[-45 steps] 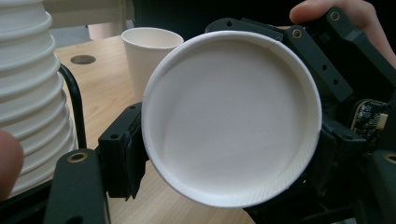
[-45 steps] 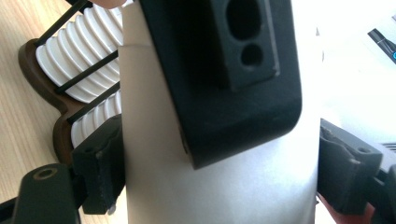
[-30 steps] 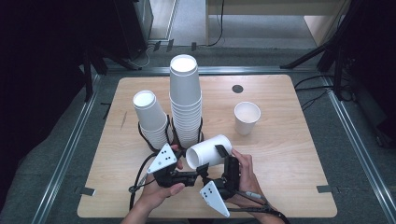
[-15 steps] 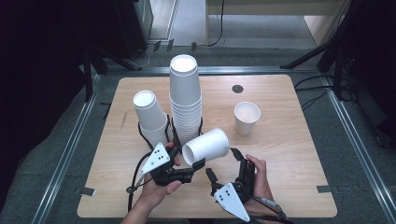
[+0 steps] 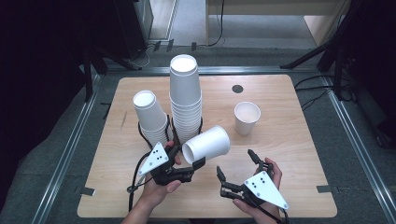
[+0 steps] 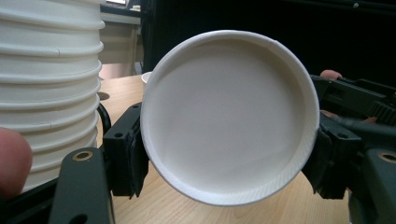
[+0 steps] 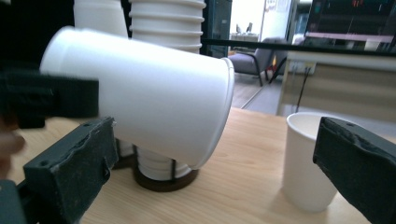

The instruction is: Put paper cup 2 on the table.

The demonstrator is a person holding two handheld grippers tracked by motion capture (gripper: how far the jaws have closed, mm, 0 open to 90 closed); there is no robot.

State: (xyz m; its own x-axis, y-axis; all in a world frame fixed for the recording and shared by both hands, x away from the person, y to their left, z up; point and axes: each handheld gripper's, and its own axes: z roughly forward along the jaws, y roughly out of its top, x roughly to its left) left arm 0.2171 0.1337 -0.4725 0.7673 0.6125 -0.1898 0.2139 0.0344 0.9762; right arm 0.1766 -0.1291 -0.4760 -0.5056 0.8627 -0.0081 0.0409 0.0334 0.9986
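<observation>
A white paper cup (image 5: 208,144) lies on its side in the air, its base clamped by my left gripper (image 5: 190,157), which is shut on it. In the left gripper view the cup's round bottom (image 6: 229,116) sits between the two black jaws of that gripper (image 6: 229,163). My right gripper (image 5: 236,164) hovers low over the table's near right, open, jaws spread wide with nothing in them. In the right gripper view the sideways cup (image 7: 140,102) is ahead and left of the open right gripper (image 7: 215,170).
A tall stack of cups (image 5: 185,93) and a shorter, tilted stack (image 5: 149,114) stand in black wire holders behind my left hand. One upright cup (image 5: 246,116) stands right of centre on the wooden table (image 5: 299,140). A dark round spot (image 5: 237,88) marks the far side.
My right gripper has drawn back from the cup toward the near right, jaws apart. The cup stays in my left gripper, which has kept still.
</observation>
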